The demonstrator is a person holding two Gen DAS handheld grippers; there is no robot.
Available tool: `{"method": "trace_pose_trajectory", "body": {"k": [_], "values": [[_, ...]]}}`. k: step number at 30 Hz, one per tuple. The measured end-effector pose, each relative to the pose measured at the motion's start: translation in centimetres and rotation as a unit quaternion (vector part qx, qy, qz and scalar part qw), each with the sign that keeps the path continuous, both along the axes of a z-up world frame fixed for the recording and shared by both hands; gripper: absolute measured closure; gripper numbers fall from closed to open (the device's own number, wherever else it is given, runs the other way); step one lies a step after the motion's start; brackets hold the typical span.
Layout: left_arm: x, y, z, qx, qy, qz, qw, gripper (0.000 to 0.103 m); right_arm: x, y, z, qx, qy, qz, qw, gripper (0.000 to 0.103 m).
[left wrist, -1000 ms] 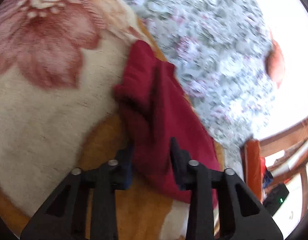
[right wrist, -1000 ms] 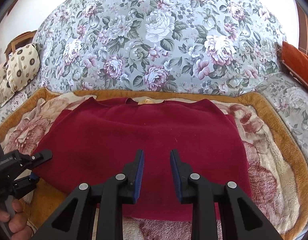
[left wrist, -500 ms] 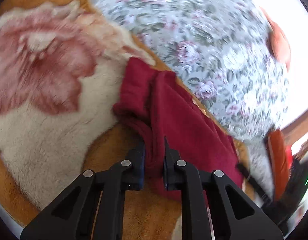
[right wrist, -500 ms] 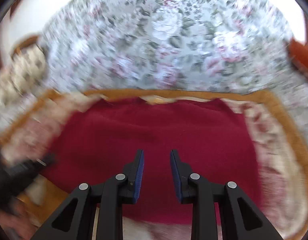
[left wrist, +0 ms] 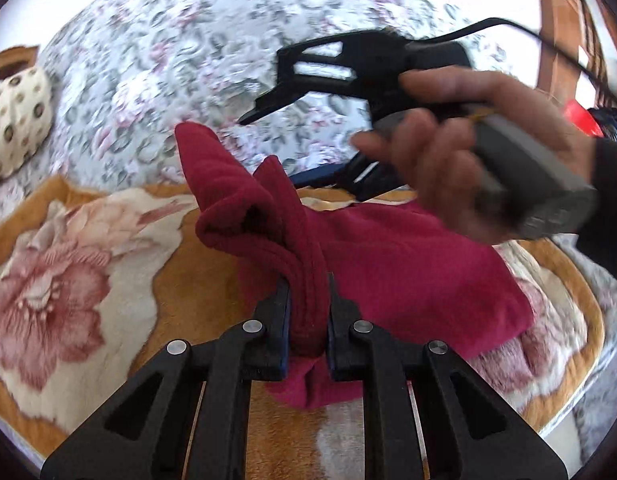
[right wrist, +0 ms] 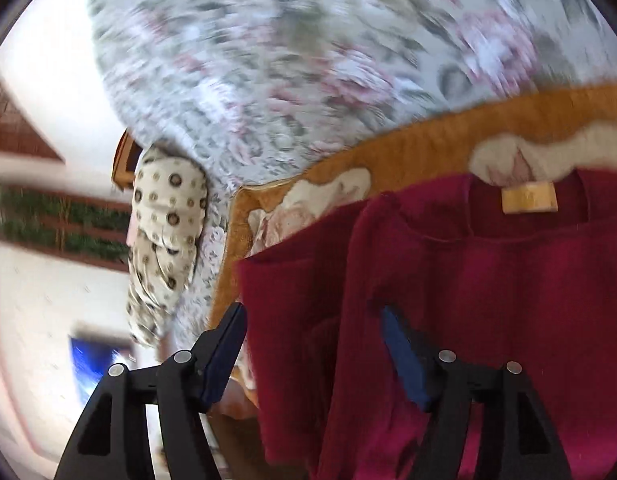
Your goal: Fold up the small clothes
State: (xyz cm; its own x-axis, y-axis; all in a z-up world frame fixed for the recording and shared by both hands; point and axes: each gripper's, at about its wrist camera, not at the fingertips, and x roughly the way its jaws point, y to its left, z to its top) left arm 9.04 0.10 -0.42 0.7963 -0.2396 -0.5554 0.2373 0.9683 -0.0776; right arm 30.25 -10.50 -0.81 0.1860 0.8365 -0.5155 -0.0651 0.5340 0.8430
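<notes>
A dark red knit sweater lies on a flowered fleece blanket. My left gripper is shut on a bunched fold of its left edge and holds it lifted off the blanket. In the right wrist view the sweater shows its neckline with a tan label. My right gripper is open wide, its fingers straddling the sweater's lifted left side. It also shows in the left wrist view, held in a hand above the sweater's far edge.
A floral grey sofa back rises behind the blanket. A cream dotted cushion sits at the left end. Wooden furniture stands at the far right.
My left gripper closed on the sweater's edge and lifted it. My right gripper opened wide and swung left over the sweater's left side.
</notes>
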Motion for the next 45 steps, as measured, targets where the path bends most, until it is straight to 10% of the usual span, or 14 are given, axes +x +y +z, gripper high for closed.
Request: {"method": "trace_pose_trajectory", "body": {"k": [7,16,22,33,45], "values": [[-0.3,-1.9,0.2,0.029,-0.006,-0.039,0.9988,0.091,0.8,0.5,1.4,0.057,-0.028,0.017,0.998,0.032],[-0.2,-2.4,0.2,0.026,-0.001,-0.041,0.9988,0.091,0.4,5.4,4.2,-0.152,-0.119,0.094,0.977,0.029],[-0.2,-1.8,0.3,0.006,0.000,-0.042,0.9991,0.091,1.0,4.8,4.1,-0.172,-0.124,0.105,0.972,0.083],[-1.0,-9.8,3.3,-0.052,0.007,-0.130,0.9902,0.092,-1.2,-11.1,5.5,-0.234,-0.117,0.017,0.965,0.087],[-0.2,-18.6,0.6,-0.023,0.078,-0.190,0.9784,0.091,-3.6,-20.7,2.4,-0.309,-0.110,-0.003,0.945,0.087]]}}
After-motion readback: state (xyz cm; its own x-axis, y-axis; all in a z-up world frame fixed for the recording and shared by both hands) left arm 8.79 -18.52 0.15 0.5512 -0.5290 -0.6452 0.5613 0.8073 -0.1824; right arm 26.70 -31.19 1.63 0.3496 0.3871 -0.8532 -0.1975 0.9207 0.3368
